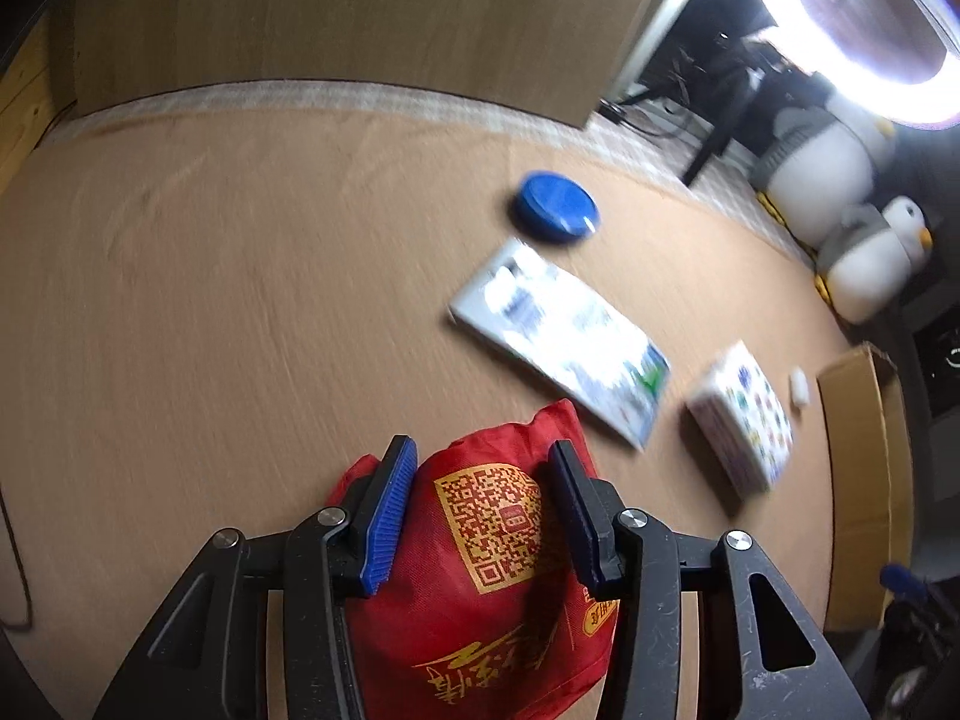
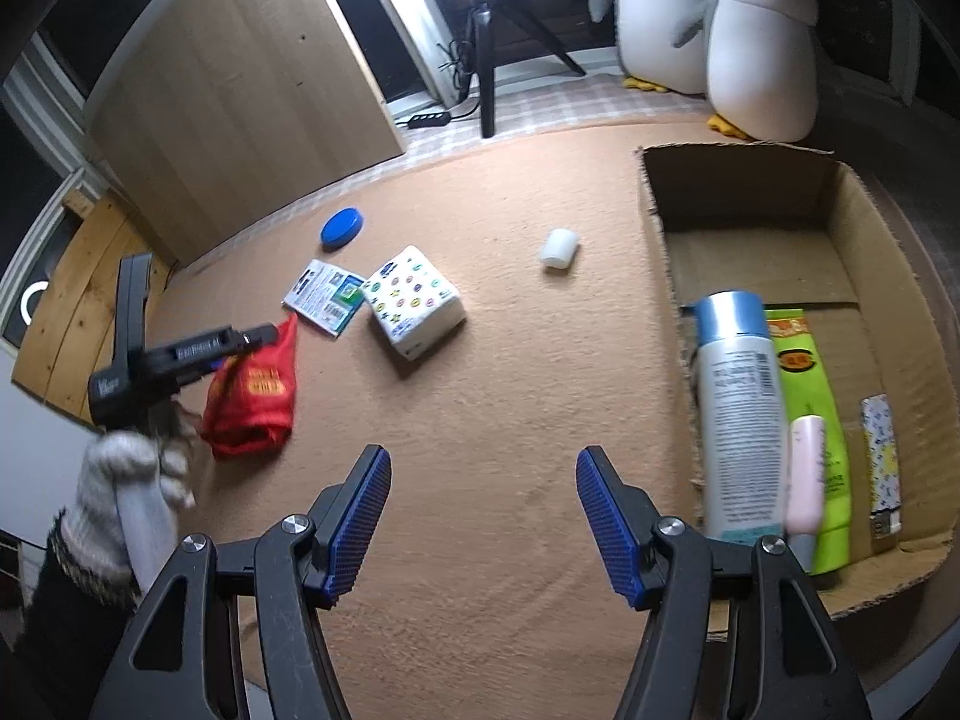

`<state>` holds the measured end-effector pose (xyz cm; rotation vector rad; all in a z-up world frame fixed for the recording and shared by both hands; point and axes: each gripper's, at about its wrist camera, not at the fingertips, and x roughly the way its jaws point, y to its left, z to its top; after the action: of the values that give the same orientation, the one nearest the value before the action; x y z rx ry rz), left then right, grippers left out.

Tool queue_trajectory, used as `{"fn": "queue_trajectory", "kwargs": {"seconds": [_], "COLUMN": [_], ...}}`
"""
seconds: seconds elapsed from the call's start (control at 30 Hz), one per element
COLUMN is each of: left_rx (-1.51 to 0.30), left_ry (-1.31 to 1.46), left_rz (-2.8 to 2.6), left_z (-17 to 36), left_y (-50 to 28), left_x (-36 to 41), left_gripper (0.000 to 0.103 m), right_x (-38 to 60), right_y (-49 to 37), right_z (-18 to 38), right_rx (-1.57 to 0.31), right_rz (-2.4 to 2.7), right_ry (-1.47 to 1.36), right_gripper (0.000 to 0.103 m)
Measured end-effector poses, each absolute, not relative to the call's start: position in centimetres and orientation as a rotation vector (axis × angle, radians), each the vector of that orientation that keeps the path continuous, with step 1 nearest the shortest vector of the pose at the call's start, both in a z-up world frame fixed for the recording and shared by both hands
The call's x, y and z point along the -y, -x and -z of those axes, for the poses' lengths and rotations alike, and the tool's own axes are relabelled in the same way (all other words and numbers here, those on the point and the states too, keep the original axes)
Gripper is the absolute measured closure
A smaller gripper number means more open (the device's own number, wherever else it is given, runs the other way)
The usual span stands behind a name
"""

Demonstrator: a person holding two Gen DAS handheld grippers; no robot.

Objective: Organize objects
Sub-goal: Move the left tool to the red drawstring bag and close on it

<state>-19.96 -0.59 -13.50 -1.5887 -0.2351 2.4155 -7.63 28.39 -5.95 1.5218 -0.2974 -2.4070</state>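
A red fabric bag (image 1: 486, 600) with a gold QR print sits between the blue pads of my left gripper (image 1: 480, 510), which press its sides and pinch it. The right wrist view shows that same left gripper (image 2: 264, 339), held by a gloved hand (image 2: 126, 468), on the red bag (image 2: 258, 408) at the left of the tan mat. My right gripper (image 2: 483, 516) hangs open over bare mat with nothing between its fingers. A blue lid (image 2: 342, 227), a flat printed packet (image 2: 327, 294), a dotted tissue pack (image 2: 414, 300) and a small white cylinder (image 2: 559, 248) lie loose on the mat.
An open cardboard box (image 2: 654, 228) at the right holds a spray can, a green tube, a pink item and a small patterned pack. Two plush penguins (image 2: 756, 42) stand behind it. A wooden panel (image 2: 240, 90) and a tripod stand at the back.
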Motion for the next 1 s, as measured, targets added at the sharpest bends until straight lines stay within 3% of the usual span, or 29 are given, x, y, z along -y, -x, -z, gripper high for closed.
{"fn": "queue_trajectory", "kwargs": {"seconds": [0.27, 0.47, 0.63, 0.77, 1.0], "left_rx": [0.279, 0.202, 0.234, 0.274, 0.363], "left_ry": [1.576, 1.567, 1.521, 1.522, 1.563], "left_rz": [-2.36, -2.283, -2.283, -2.232, -2.142], "left_z": [14.3, 13.6, 11.5, 10.9, 11.9], "left_y": [14.0, 10.9, 9.9, 8.5, 6.8], "left_x": [-1.8, -3.4, -1.1, 1.2, 3.3], "left_gripper": [0.054, 0.053, 0.046, 0.033, 0.032], "right_x": [-26.9, -25.9, -24.4, -22.7, -19.5], "right_y": [7.6, 7.4, 7.3, 7.5, 8.0], "right_z": [6.4, 6.8, 6.9, 7.5, 9.0], "right_rx": [0.282, 0.292, 0.259, 0.235, 0.188], "right_rz": [2.365, 2.334, 2.309, 2.231, 2.103], "right_ry": [-1.506, -1.487, -1.443, -1.444, -1.494], "right_gripper": [0.042, 0.042, 0.042, 0.042, 0.042]}}
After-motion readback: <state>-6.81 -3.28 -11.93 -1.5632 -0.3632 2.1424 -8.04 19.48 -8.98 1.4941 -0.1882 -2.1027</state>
